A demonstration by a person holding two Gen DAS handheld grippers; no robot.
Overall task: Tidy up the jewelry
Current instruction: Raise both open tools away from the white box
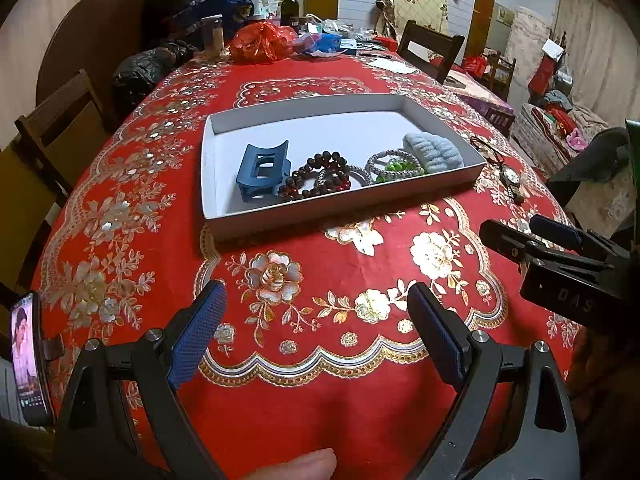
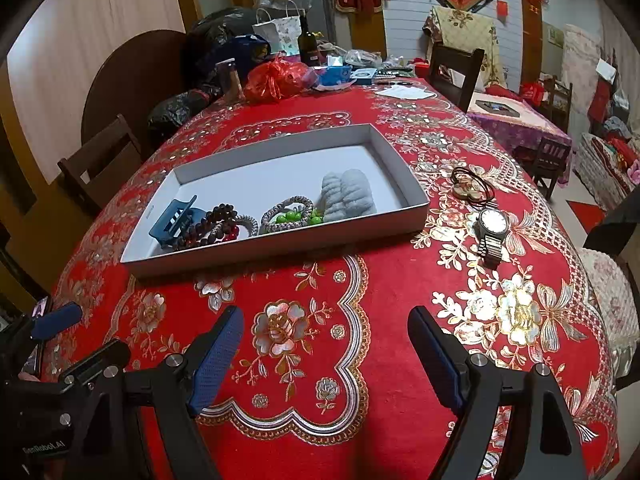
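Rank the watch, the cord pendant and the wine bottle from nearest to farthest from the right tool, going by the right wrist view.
1. Watch, on the cloth, ahead-right of the right tool.
2. Pendant, just beyond the watch, beside the tray.
3. Bottle, far end, among clutter.

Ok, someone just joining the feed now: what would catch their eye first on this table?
Probably the white tray in the middle of the red floral tablecloth, holding a blue hair claw, bead bracelets and a pale blue scrunchie. Next, the wristwatch and a corded pendant lying outside the tray to its right. Both grippers, left and right, hover open and empty.
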